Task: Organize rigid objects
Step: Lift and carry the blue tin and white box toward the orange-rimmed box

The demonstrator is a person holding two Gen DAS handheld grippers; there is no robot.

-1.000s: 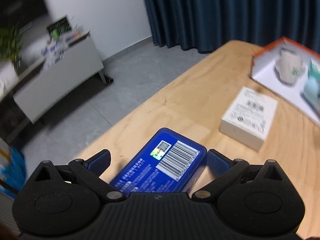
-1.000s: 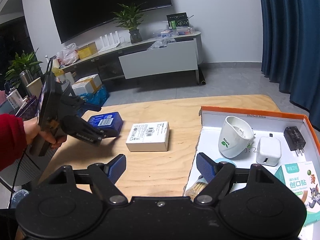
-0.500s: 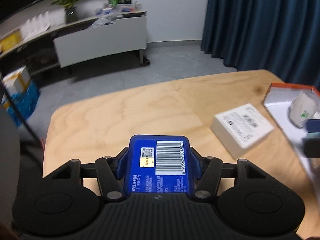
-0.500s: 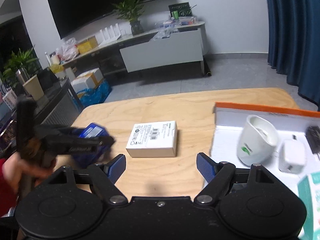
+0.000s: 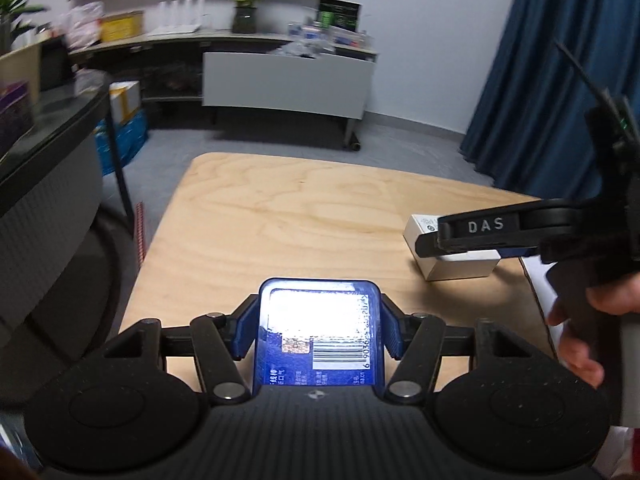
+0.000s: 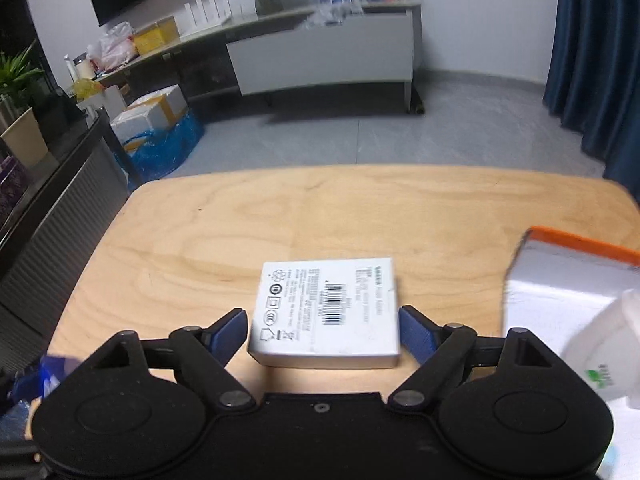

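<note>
Blue tin (image 5: 318, 334) is clamped tight in the left gripper (image 5: 318, 332), held up over the wooden table (image 5: 288, 216). The right gripper (image 6: 323, 330) has its jaws spread and just been widening, straddling the white box (image 6: 326, 310) lying flat on the table, pads not touching it.

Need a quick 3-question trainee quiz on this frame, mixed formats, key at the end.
1. True or false: the left gripper is shut on the blue box.
2. The white box lies: A) in the orange-rimmed tray B) on the wooden table C) held aloft.
3. The right gripper is ____ around the white box.

Key: 1 true; 2 B; 3 open, its jaws just widened.
</note>
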